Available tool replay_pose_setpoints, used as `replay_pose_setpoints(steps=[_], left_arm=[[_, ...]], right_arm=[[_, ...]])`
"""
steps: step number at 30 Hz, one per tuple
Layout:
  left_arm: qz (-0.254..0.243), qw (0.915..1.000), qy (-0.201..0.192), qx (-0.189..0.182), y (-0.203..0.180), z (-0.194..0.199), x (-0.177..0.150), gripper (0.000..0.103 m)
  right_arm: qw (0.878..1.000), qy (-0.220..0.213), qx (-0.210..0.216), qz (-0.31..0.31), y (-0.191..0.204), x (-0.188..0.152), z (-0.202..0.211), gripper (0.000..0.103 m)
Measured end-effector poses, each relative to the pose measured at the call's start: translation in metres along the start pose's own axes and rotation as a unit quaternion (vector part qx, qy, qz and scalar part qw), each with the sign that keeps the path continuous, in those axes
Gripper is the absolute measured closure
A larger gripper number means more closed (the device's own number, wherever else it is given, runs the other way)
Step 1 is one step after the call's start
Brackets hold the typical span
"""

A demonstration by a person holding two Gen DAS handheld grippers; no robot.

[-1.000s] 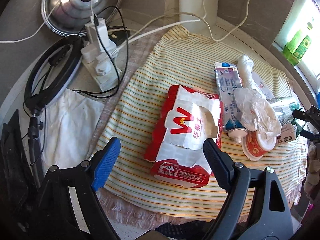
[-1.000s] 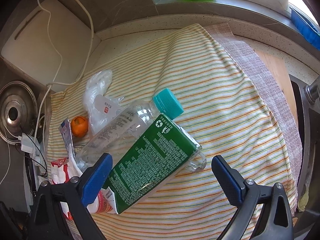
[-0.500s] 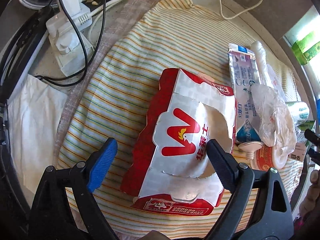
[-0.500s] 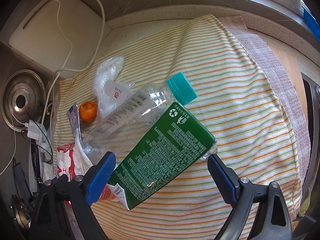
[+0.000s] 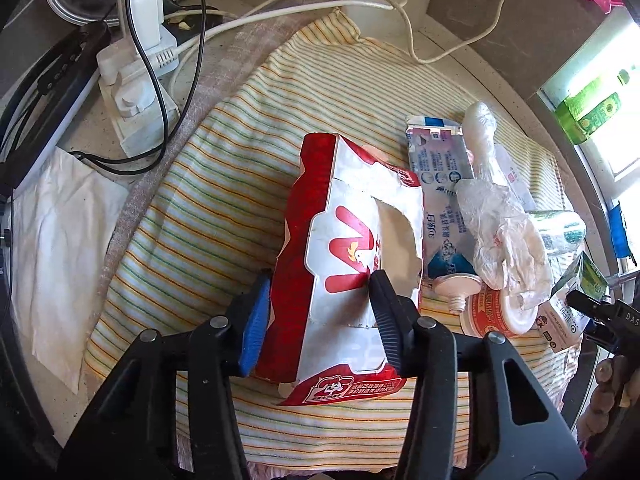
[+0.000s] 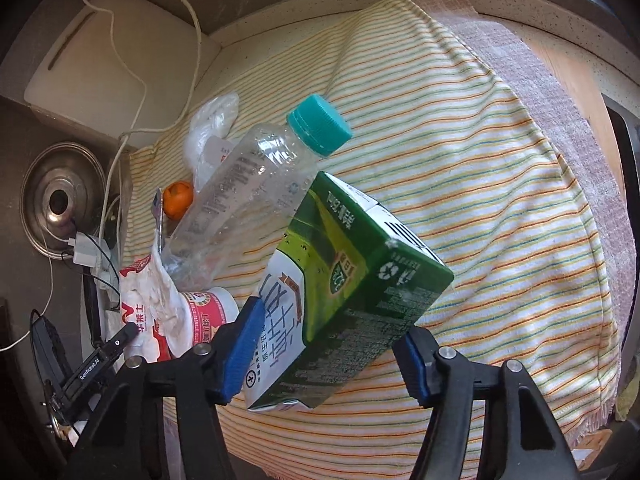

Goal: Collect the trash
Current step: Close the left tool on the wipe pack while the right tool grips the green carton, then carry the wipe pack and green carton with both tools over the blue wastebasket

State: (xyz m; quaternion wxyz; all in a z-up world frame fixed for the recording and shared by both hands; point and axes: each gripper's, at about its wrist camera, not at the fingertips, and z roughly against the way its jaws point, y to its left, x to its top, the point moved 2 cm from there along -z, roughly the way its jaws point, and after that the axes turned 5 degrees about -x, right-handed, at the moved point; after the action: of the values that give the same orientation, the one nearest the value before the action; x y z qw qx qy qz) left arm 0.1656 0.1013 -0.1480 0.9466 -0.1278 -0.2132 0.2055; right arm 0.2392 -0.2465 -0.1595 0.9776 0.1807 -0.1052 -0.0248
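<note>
My left gripper [image 5: 320,320] is shut on a red and white paper food box [image 5: 352,248] and holds it tilted on its edge over the striped cloth [image 5: 224,200]. My right gripper [image 6: 324,348] is shut on a green drink carton [image 6: 352,296], lifted and tilted above the cloth [image 6: 500,220]. A clear plastic bottle with a teal cap [image 6: 256,188] lies just behind the carton. A flattened toothpaste tube [image 5: 440,204], a crumpled plastic glove [image 5: 500,224] and a red and white cup [image 5: 496,312] lie right of the box.
A power strip with chargers and cables [image 5: 136,92] and a white napkin [image 5: 60,240] lie left of the cloth. A metal lid [image 6: 60,200], a white board [image 6: 108,64], a small orange [image 6: 178,198] and a plastic bag [image 6: 212,128] sit at the back.
Both grippers have closed. The left one has gripped the red box and tipped it up. The right one has gripped the green carton and lifted it off the cloth.
</note>
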Motion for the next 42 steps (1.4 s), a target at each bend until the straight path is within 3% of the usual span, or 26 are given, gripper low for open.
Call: replay_pose_setpoints(steps=[1, 3, 6, 14, 18, 22, 23, 25, 27, 32, 42], left_arm=[[-0.001, 1.0, -0.005, -0.003, 0.0, 0.005, -0.002, 0.059], [0.0, 0.9999, -0.011, -0.008, -0.001, 0.012, -0.003, 0.08], [0.006, 0.9995, -0.019, -0.024, -0.002, 0.021, -0.007, 0.081], [-0.028, 0.9984, -0.041, -0.027, -0.023, 0.033, -0.01, 0.092], [-0.054, 0.9975, -0.042, -0.02, -0.036, 0.029, -0.007, 0.092], [-0.055, 0.9975, -0.024, -0.038, -0.044, 0.017, -0.001, 0.083], [-0.051, 0.9976, -0.014, -0.045, -0.045, 0.012, -0.001, 0.076], [-0.046, 0.9977, -0.015, -0.048, -0.049, 0.007, -0.001, 0.076], [-0.055, 0.9977, -0.023, -0.03, -0.054, 0.003, -0.003, 0.082], [-0.048, 0.9979, -0.031, -0.029, -0.053, 0.006, -0.005, 0.092], [-0.066, 0.9951, -0.07, -0.021, -0.036, 0.054, -0.029, 0.094]], right_arm=[[1.0, -0.006, 0.001, 0.005, 0.001, -0.001, 0.003, 0.045], [1.0, -0.017, 0.0, 0.017, 0.004, -0.004, 0.01, 0.051], [0.999, -0.035, -0.007, 0.032, 0.01, -0.007, 0.018, 0.059], [0.996, -0.06, -0.023, 0.069, 0.027, -0.018, 0.022, 0.063], [0.993, -0.07, -0.037, 0.089, 0.032, -0.023, 0.023, 0.063], [0.993, -0.072, -0.04, 0.087, 0.033, -0.025, 0.02, 0.063], [0.993, -0.073, -0.041, 0.087, 0.033, -0.025, 0.02, 0.063], [0.992, -0.074, -0.044, 0.089, 0.033, -0.026, 0.02, 0.063], [0.992, -0.076, -0.046, 0.093, 0.035, -0.027, 0.021, 0.063], [0.991, -0.078, -0.046, 0.103, 0.036, -0.03, 0.022, 0.063], [0.99, -0.09, -0.036, 0.102, 0.031, -0.039, 0.033, 0.064]])
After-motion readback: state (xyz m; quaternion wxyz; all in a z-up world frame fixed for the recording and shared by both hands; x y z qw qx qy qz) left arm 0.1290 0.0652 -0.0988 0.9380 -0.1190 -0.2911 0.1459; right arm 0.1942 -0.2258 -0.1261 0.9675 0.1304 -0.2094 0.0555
